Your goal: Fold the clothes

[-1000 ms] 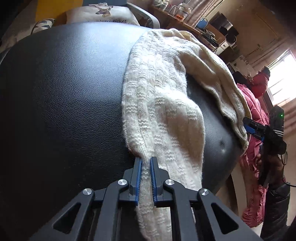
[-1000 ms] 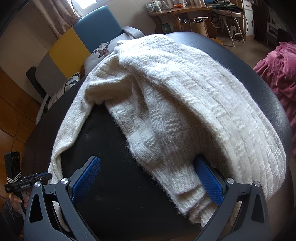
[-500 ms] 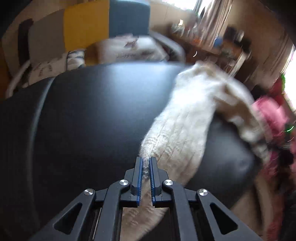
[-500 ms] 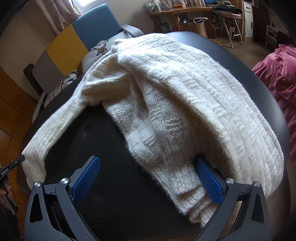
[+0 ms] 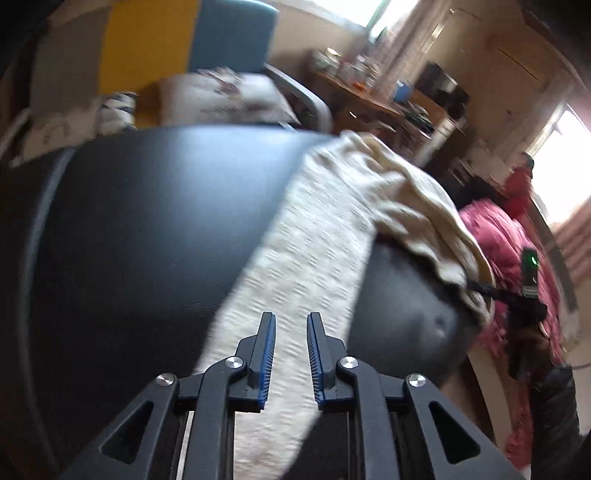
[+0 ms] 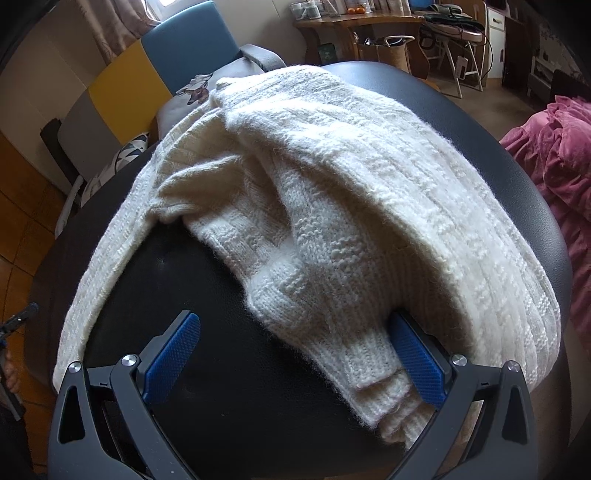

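left tongs point(image 5: 290, 356), a moment ago clenched on the sweater point(image 6: 332, 184) sleeve point(image 5: 295, 266), now opening; sleeve lies loose between and beyond the jaws, apparently released after being drawn out. right tongs point(image 6: 295, 354) spread wide, cuff point(image 6: 373, 376) inside, ungripped. black padded seat point(image 5: 147, 240) beneath; desk point(image 6: 354, 22) beyond.

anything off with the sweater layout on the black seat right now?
Yes. The cream knitted sweater is bunched toward one side of the black leather seat, and one sleeve trails diagonally off the near edge. The left tool is opening, the sleeve loose between its jaws.
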The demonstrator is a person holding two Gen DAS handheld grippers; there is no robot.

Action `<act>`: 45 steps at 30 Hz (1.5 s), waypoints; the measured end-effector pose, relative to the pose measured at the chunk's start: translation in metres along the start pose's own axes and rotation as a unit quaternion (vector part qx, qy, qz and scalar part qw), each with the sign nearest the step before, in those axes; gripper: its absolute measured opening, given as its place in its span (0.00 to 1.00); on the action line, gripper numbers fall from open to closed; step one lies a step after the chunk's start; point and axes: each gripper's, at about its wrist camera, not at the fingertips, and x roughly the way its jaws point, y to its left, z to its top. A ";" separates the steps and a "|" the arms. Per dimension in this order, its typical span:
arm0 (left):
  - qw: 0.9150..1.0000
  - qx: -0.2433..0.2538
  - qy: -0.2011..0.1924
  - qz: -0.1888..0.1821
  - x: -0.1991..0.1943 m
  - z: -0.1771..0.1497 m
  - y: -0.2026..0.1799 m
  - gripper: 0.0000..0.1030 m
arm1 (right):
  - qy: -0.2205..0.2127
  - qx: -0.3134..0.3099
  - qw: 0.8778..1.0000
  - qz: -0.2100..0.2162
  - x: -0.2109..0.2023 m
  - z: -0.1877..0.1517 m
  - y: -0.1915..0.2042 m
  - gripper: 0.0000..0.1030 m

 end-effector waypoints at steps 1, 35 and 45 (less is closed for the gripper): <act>1.000 0.003 0.005 0.004 0.006 -0.004 -0.001 0.16 | -0.001 -0.001 1.000 -0.002 0.000 -0.001 0.000 1.00; 0.985 -0.034 0.065 -0.155 0.144 0.084 -0.136 0.19 | -0.040 -0.101 0.991 -0.074 -0.043 0.044 0.011 1.00; 0.975 -0.167 0.088 -0.118 0.186 0.101 -0.109 0.21 | -0.061 -0.113 0.989 -0.073 -0.032 0.040 0.001 1.00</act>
